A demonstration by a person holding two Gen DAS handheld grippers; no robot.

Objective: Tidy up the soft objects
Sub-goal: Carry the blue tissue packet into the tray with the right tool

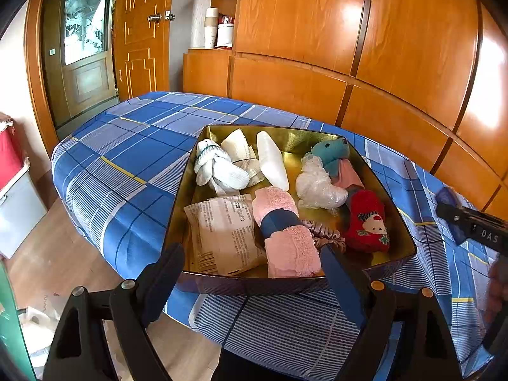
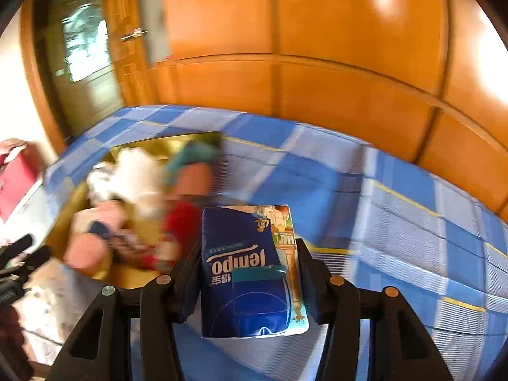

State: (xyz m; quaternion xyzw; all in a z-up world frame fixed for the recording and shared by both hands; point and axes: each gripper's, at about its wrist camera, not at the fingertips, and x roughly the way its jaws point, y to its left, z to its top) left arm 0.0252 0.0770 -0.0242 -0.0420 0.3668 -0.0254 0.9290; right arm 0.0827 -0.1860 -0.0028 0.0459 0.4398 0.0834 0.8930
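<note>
A gold tin tray point(image 1: 295, 141) sits on the blue plaid bed point(image 1: 127, 158). In it lie white socks point(image 1: 219, 168), a cream cloth point(image 1: 238, 149), a teal plush point(image 1: 330, 152), a red snowman sock point(image 1: 365, 219), pink fuzzy socks point(image 1: 285, 231), a scrunchie point(image 1: 327, 235) and a paper packet point(image 1: 222, 235). My left gripper point(image 1: 250, 270) stands open over the tray's near rim, its pads touching nothing. My right gripper point(image 2: 249, 246) is shut on a blue Tempo tissue pack point(image 2: 244, 285), held above the bed to the right of the blurred tray point(image 2: 60, 231).
Orange wooden wardrobe panels point(image 1: 349, 47) run behind the bed. A door point(image 1: 139, 31) stands at the back left. A red-and-white bin point(image 1: 12, 190) is on the floor at left. The right gripper's body point(image 1: 473, 225) shows at the left view's right edge.
</note>
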